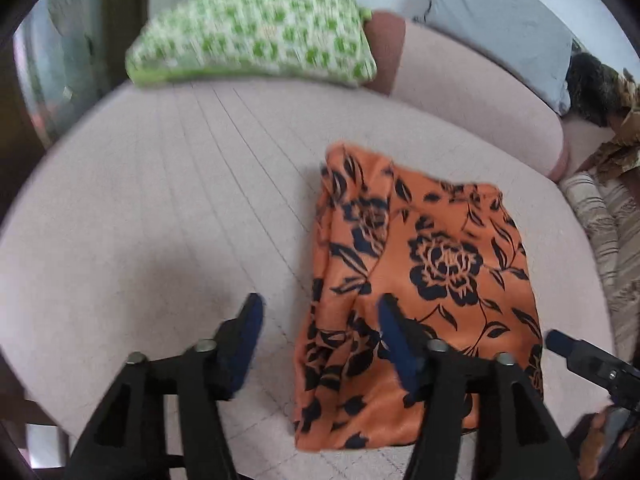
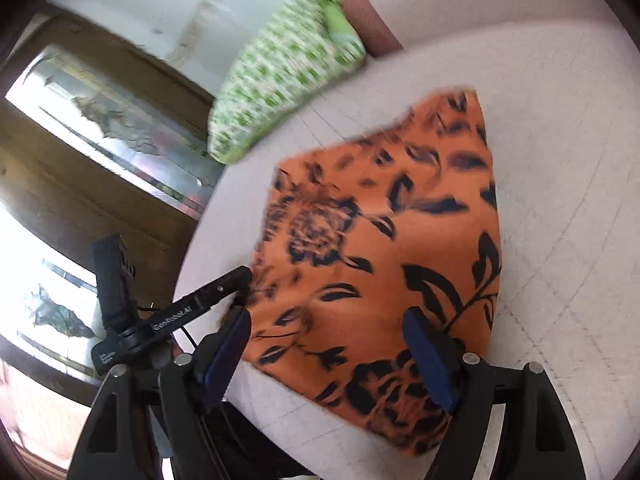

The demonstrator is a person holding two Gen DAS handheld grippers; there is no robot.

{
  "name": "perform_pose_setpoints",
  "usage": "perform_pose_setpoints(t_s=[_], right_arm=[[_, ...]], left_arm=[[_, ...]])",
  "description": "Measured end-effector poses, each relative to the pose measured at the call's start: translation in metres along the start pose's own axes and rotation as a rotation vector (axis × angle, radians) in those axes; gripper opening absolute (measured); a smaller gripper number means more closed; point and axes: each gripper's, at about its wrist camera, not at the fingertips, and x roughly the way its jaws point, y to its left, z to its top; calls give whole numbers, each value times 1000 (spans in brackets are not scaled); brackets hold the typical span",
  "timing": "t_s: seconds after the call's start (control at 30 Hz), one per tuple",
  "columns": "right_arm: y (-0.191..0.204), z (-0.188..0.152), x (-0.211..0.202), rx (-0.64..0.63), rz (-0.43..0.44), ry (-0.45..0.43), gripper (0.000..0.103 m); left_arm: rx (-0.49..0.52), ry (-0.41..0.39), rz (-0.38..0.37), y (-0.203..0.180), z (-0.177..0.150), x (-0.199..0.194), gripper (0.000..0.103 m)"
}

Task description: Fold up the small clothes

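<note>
An orange garment with a black flower print lies folded on a pale pink cushioned seat; it also shows in the right wrist view. My left gripper is open and empty, held over the garment's near left edge. My right gripper is open and empty, held above the garment's near edge. The tip of my right gripper shows at the right of the left wrist view. My left gripper shows at the garment's left edge in the right wrist view.
A green and white patterned pillow lies at the back of the seat, also in the right wrist view. A grey pillow and dark patterned fabrics sit at the back right. A dark wooden window frame is to the left.
</note>
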Motion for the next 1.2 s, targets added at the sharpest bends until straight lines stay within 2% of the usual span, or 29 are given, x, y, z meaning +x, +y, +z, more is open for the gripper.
perform_pose_setpoints(t_s=[0.1, 0.27, 0.43, 0.53, 0.63, 0.7, 0.73, 0.87, 0.9, 1.0, 1.07, 1.17, 1.2], right_arm=[[6, -10, -15, -43, -96, -26, 81], [-1, -28, -27, -13, -141, -25, 81], [2, -33, -33, -13, -144, -34, 81], [9, -27, -30, -25, -101, -42, 81], [2, -24, -7, -9, -78, 5, 89], [-12, -26, 19, 25, -107, 104, 89], [-13, -25, 18, 21, -102, 96, 89], [-8, -8, -16, 36, -23, 0, 89], [-11, -2, -22, 43, -25, -21, 89], [-38, 23, -28, 119, -61, -57, 89], [-65, 36, -21, 201, -51, -55, 89], [-97, 49, -2, 311, -7, -38, 89], [-107, 53, 9, 357, 16, -24, 89]], left_arm=[[12, -37, 15, -3, -5, -15, 66], [11, -51, 4, -5, -13, -25, 66], [13, -44, 4, -5, -18, -27, 66], [8, -38, 11, -3, -21, -25, 68], [5, 6, 43, 2, -25, -6, 74], [29, 93, 86, 4, -32, 17, 73], [36, 98, 90, 5, -34, 19, 73], [13, -17, 77, 4, -29, 1, 73], [9, -55, 43, 0, -22, -6, 73], [40, -102, -12, -13, -10, -10, 73], [80, -88, -13, -23, -8, 2, 74], [109, 23, 64, -23, -15, 42, 74], [101, 53, 66, -18, -20, 55, 76]])
